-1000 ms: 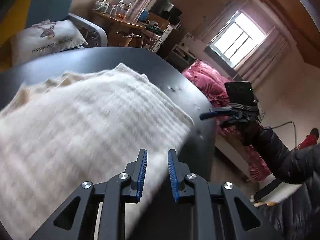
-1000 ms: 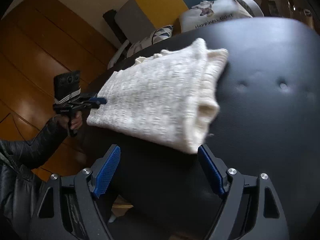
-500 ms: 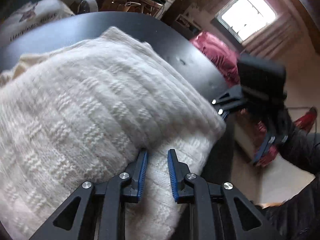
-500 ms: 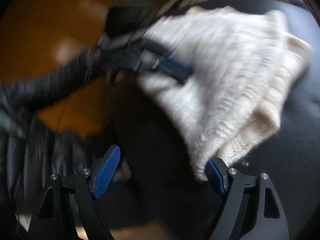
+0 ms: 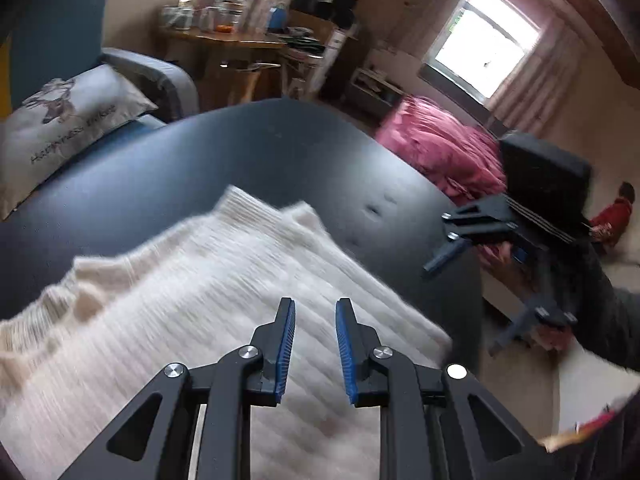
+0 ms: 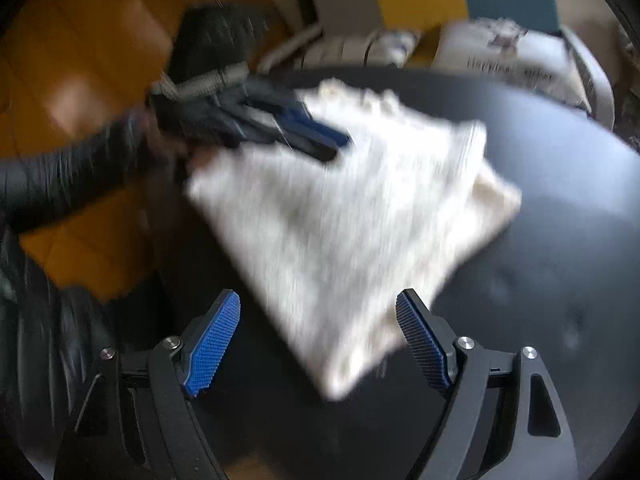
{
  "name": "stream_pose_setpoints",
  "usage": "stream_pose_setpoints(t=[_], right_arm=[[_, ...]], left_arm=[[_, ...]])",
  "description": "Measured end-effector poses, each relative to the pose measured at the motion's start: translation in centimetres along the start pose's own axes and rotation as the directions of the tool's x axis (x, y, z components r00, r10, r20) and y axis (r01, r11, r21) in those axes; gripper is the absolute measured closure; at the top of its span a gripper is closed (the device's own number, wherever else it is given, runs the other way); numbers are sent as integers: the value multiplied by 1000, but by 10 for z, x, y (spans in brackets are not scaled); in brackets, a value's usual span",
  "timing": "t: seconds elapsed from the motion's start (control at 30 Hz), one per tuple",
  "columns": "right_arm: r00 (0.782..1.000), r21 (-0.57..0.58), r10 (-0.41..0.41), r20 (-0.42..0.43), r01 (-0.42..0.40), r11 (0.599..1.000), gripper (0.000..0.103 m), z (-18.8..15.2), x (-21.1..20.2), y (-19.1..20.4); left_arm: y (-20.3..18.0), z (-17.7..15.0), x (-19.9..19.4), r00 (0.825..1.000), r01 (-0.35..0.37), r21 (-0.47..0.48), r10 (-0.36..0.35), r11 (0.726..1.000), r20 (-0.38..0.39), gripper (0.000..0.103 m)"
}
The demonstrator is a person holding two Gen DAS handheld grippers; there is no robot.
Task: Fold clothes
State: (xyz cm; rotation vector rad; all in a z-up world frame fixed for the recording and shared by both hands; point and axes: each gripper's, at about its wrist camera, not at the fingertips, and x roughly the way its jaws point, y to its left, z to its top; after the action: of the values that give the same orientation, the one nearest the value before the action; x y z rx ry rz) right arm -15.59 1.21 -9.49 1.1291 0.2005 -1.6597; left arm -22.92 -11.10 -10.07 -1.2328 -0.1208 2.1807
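Note:
A folded cream knit sweater [image 5: 224, 304] lies on the black padded surface [image 5: 240, 152]. My left gripper [image 5: 315, 304] hovers over the sweater's top face. Its jaws stand a narrow gap apart and are opening, with nothing pinched between them. In the right wrist view the same left gripper [image 6: 332, 146] reaches over the sweater's [image 6: 352, 216] far left edge. My right gripper [image 6: 318, 296] is wide open, and the sweater's near corner sits in the gap, clear of both pads. Both views are motion-blurred.
A printed pillow [image 5: 72, 120] rests on a blue armchair behind the surface. Pink bedding [image 5: 440, 152] lies to the right below a window, and a wooden desk [image 5: 224, 40] with jars stands at the back. A dark sleeve [image 6: 60, 176] comes in from the left.
The left gripper has shifted across the sweater, which now looks farther from it. The right gripper has rolled and moved so that the sweater's corner lies between its open fingers.

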Motion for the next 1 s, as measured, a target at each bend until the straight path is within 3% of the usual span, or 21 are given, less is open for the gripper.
stream_pose_setpoints(t=[0.1, 0.2, 0.23, 0.33, 0.4, 0.47, 0.6, 0.7, 0.9, 1.0], right_arm=[[999, -5, 47, 6, -47, 999, 19, 16, 23, -7], [986, 46, -43, -159, 51, 998, 19, 1, 61, -30], [984, 53, -50, -174, 61, 997, 19, -6, 66, -36], [994, 68, -17, -111, 25, 997, 19, -13, 54, -39], [994, 80, -47, -98, 55, 995, 19, -9, 48, -40], [996, 63, -70, -58, 73, 995, 19, 3, 41, -35], [999, 10, -34, -5, 34, 999, 19, 28, 54, -14], [999, -35, -31, -28, 30, 999, 19, 28, 66, -9], [1000, 10, -20, -18, 21, 1000, 19, 34, 62, -22], [997, 49, -67, -39, 69, 996, 19, 30, 58, -33]], left_arm=[[14, -2, 18, 998, -44, -38, 42, 998, -38, 83], [23, -14, 25, 999, -31, -51, 29, 998, -45, 83], [24, -16, 21, 999, -21, -51, 19, 998, -35, 83], [29, -14, 2, 1000, 18, -43, -17, 999, 6, 83], [33, -10, -12, 1000, -19, 28, 19, 999, 16, 82], [37, -5, -20, 999, -37, 89, 37, 995, -3, 76], [55, 1, -20, 990, -64, 198, 87, 978, -110, 73], [75, 4, -12, 979, -30, 194, 68, 981, -192, 69], [89, 10, 5, 972, 82, 127, -51, 988, -230, 65], [88, 7, 10, 971, 84, 115, -55, 990, -232, 66]])
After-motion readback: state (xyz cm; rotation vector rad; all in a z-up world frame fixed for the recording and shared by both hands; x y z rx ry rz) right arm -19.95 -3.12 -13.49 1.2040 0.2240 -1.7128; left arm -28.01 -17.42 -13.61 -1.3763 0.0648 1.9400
